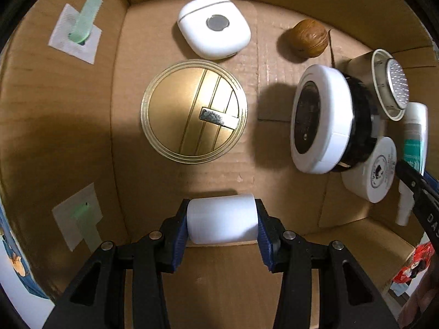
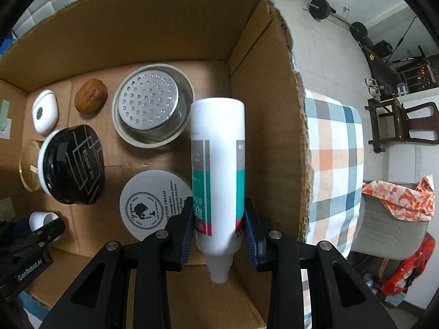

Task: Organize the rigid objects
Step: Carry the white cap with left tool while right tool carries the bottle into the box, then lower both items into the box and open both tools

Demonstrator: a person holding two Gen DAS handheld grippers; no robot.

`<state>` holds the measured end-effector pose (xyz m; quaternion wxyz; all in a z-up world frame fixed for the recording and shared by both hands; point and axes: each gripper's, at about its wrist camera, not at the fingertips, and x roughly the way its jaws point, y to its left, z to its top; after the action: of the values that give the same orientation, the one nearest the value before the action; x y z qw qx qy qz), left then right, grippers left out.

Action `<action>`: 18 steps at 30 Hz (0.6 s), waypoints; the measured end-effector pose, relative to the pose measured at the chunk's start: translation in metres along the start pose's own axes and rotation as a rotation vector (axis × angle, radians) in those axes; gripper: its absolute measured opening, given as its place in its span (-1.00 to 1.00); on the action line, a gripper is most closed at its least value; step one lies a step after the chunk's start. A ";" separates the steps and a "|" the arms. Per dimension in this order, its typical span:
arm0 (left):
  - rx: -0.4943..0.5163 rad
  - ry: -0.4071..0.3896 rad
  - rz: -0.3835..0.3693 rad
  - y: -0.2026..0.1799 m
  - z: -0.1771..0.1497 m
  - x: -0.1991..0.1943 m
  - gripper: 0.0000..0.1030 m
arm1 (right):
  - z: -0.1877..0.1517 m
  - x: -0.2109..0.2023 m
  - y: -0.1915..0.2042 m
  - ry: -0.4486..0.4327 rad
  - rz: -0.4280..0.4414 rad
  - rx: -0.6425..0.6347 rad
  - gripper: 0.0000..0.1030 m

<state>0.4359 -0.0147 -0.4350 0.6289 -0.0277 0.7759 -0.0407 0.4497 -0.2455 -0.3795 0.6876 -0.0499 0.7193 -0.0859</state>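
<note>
Writing I can read: the round white cream tin (image 2: 155,205) carries "yiyan" around a black head emblem and "CREAM" among smaller lines; my left gripper's arm reads "GenRobot.AI" in the right wrist view; the bottle's print is too blurred to read.
Cardboard box (image 2: 153,27): open-topped, everything below lies on its floor.
Left wall: two white stickers with pale green tape strips (image 1: 82,24).
Left part of floor: gold round disc (image 1: 193,111) lying flat, a white rounded case (image 1: 214,26) with a grey dot beyond it.
My left gripper (image 1: 222,220): blue pads clamped on both ends of a small white cylinder (image 1: 222,219), held crosswise near the box's near wall.
Middle: a brown walnut (image 1: 308,41) near the far wall; a black jar with white rim (image 1: 326,122) tilted on edge, just beside the disc.
Right part of floor: perforated metal cup (image 2: 153,107) sitting inside a wider ring, the cream tin nearer me.
My right gripper (image 2: 219,219): closed on a white bottle with teal and red bands (image 2: 218,170), cap toward me, body pointing into the box beside its right wall.
Outside, right: checked cloth (image 2: 334,159), dark wooden chair (image 2: 400,123), orange-patterned fabric (image 2: 400,197).
</note>
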 end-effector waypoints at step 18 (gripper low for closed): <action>-0.016 -0.027 0.008 0.008 -0.010 -0.028 0.18 | -0.010 -0.032 -0.003 0.010 0.086 -0.008 0.30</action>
<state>0.4318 -0.0043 -0.4068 0.6394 -0.0301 0.7676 -0.0318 0.4410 -0.2413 -0.3471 0.6869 -0.0214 0.7245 -0.0536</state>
